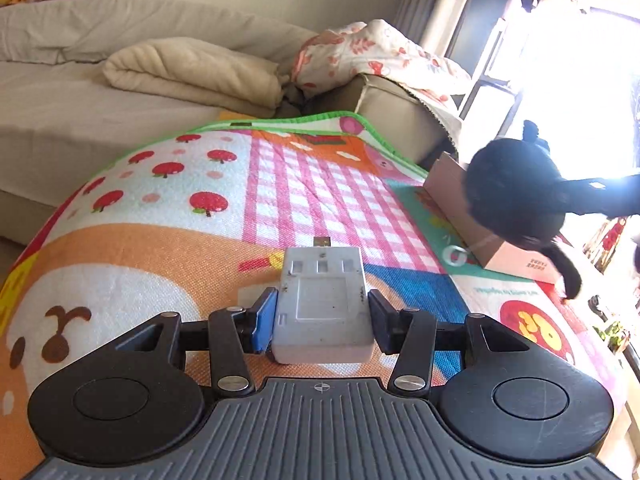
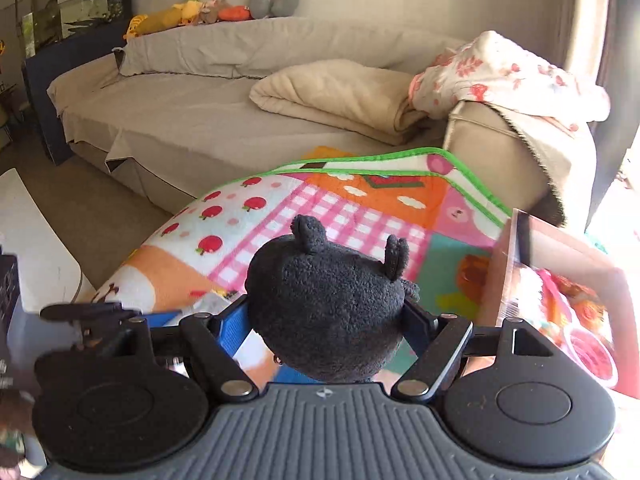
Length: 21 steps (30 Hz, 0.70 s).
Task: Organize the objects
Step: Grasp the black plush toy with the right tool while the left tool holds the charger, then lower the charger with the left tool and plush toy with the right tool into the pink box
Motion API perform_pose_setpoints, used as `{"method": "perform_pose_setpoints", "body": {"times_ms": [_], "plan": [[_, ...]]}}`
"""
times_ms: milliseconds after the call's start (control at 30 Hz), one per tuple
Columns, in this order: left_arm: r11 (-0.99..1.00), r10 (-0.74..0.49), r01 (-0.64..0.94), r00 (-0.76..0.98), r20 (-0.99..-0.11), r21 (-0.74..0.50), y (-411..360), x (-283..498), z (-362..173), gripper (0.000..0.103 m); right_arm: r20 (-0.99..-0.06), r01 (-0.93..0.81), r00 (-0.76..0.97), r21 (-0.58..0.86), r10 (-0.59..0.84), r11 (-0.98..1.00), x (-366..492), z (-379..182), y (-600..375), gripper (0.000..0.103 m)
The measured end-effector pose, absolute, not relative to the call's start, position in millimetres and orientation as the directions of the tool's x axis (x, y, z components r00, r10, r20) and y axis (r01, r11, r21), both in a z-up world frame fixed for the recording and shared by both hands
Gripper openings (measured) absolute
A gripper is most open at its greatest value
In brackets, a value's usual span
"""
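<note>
My left gripper is shut on a white plastic adapter with a USB plug at its far end, held above the colourful play mat. My right gripper is shut on a black plush toy with small ears. The plush toy also shows in the left wrist view, hanging at the right over a cardboard box. In the right wrist view the box stands just right of the toy and holds colourful toys.
A beige sofa with a folded cream blanket and a floral blanket lies behind the mat. Stuffed toys sit on the sofa back. A white table edge is at the left. A bright window is at the right.
</note>
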<state>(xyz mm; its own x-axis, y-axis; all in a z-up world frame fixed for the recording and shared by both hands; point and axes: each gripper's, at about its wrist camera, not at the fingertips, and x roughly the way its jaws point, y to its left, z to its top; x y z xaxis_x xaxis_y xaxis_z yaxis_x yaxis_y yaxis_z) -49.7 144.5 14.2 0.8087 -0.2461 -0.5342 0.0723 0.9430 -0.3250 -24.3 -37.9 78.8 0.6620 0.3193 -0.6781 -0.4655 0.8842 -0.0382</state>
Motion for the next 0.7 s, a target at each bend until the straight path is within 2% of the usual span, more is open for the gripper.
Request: {"method": "perform_pose_setpoints", "body": {"times_ms": [200, 267, 333, 567, 700], "plan": [[0.957, -0.232, 0.084, 0.794, -0.561, -0.276, 135, -47, 19, 0.053, -0.568, -0.250, 0.807, -0.085, 0.159, 0.964, -96, 98, -135, 0.078], [0.935, -0.302, 0.124, 0.771, -0.561, -0.334, 131, -43, 27, 0.052, -0.525, -0.202, 0.841, -0.087, 0.128, 0.975, -118, 97, -160, 0.078], [0.906, -0.381, 0.186, 0.750, -0.541, -0.380, 115, -32, 44, 0.052, -0.505, -0.178, 0.855, -0.079, 0.114, 0.981, -132, 90, -178, 0.078], [0.813, -0.580, 0.470, 0.704, -0.408, -0.344, -6, 36, 127, 0.053, -0.490, -0.089, 0.869, -0.017, 0.070, 0.996, -141, 52, -218, 0.078], [0.809, -0.585, 0.488, 0.725, -0.363, -0.328, -64, 90, 128, 0.053, -0.484, -0.084, 0.872, -0.007, 0.070, 0.996, -142, 40, -225, 0.078]]}}
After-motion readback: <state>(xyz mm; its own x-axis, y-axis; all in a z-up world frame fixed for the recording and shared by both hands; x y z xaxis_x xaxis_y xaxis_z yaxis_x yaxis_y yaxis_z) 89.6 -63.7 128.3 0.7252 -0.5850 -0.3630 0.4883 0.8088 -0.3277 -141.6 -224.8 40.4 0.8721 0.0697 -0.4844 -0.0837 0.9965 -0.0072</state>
